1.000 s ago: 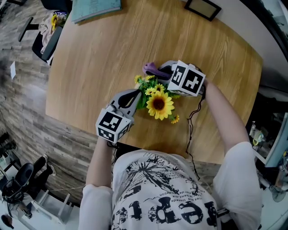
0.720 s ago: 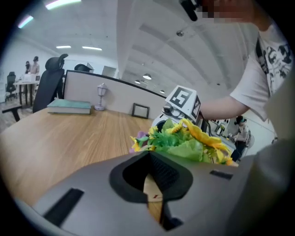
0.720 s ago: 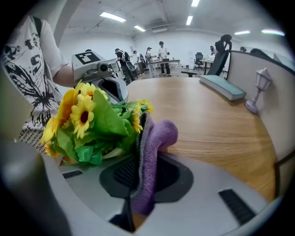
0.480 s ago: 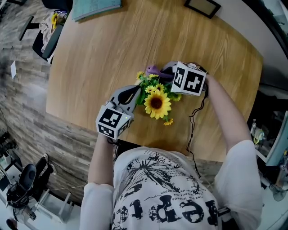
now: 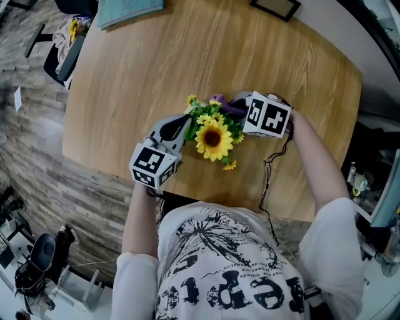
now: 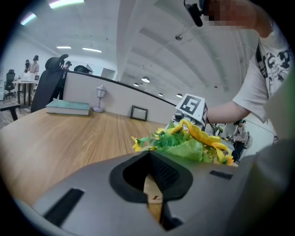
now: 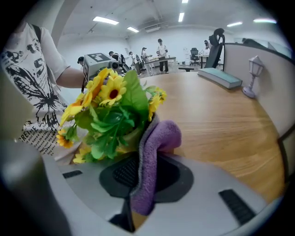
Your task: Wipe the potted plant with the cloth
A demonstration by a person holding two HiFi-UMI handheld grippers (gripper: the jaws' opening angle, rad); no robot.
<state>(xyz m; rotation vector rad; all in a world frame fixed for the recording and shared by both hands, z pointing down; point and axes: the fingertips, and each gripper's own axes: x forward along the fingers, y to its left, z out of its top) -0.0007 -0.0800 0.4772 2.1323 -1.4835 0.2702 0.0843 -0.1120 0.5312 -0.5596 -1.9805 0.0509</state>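
Note:
The potted plant [image 5: 212, 137] is a bunch of sunflowers and green leaves standing near the front of the round wooden table [image 5: 156, 62]. My right gripper [image 5: 236, 104] is shut on a purple cloth [image 5: 221, 100], which presses against the leaves on the plant's far side. In the right gripper view the cloth [image 7: 159, 138] folds out of the jaws and touches the plant [image 7: 115, 115]. My left gripper [image 5: 185, 123] is shut at the plant's left side. In its own view the left gripper [image 6: 150, 156] holds nothing I can make out, and the plant [image 6: 189, 147] shows just beyond it to the right.
A teal book [image 5: 128, 9] and a black picture frame [image 5: 275, 7] lie at the table's far edge. A small lamp [image 7: 252, 73] stands by the partition. A black cable [image 5: 269, 175] trails from the right gripper over the near edge. An office chair [image 5: 65, 44] stands far left.
The right gripper and the cloth have slid a little to the right along the plant's far side, and the flower heads have shifted. The left gripper has stayed where it was.

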